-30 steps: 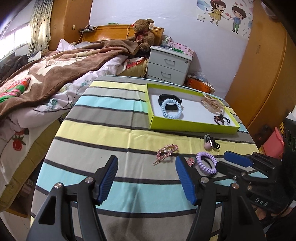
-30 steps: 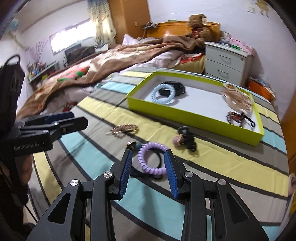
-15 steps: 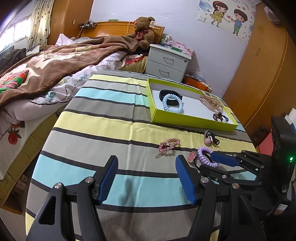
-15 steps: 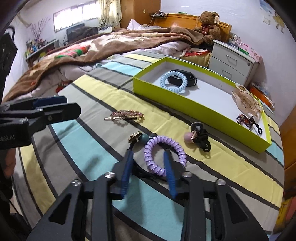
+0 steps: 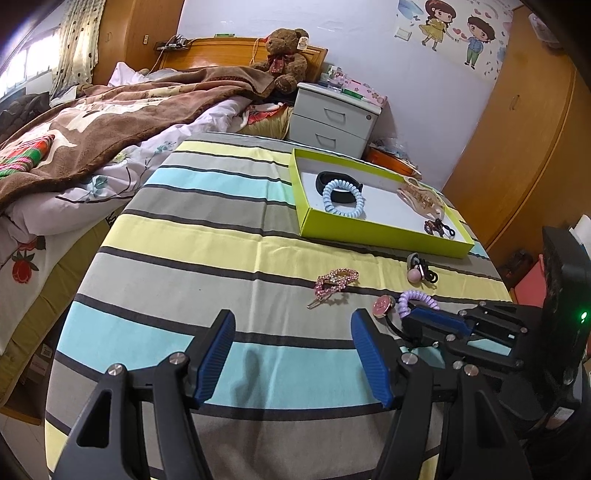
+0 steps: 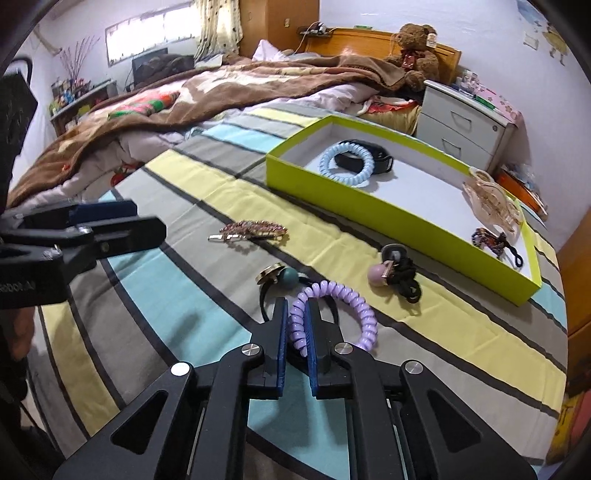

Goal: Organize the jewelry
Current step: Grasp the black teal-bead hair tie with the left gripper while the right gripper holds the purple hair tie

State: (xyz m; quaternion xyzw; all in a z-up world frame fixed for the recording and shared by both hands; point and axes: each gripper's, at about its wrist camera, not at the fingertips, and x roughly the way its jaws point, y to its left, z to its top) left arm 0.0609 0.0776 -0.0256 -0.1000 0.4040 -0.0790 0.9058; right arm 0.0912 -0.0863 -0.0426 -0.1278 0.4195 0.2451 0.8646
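At 6 o'clock of green tray (image 6: 388, 218) | right gripper (image 6: 295, 314) closing on purple coil tie (image 6: 343, 295) | left gripper (image 5: 291, 332) wide, empty | seat pads squarely, lift clear of neighbouring ties.

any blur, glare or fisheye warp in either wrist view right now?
Left wrist view: sharp, strong barrel warp bends the striped tablecloth; window top left is blown out. Right wrist view: the same warp, the bright window clipped, slight softness around the rhinestone clip; soft shadows, no glare on the green box.
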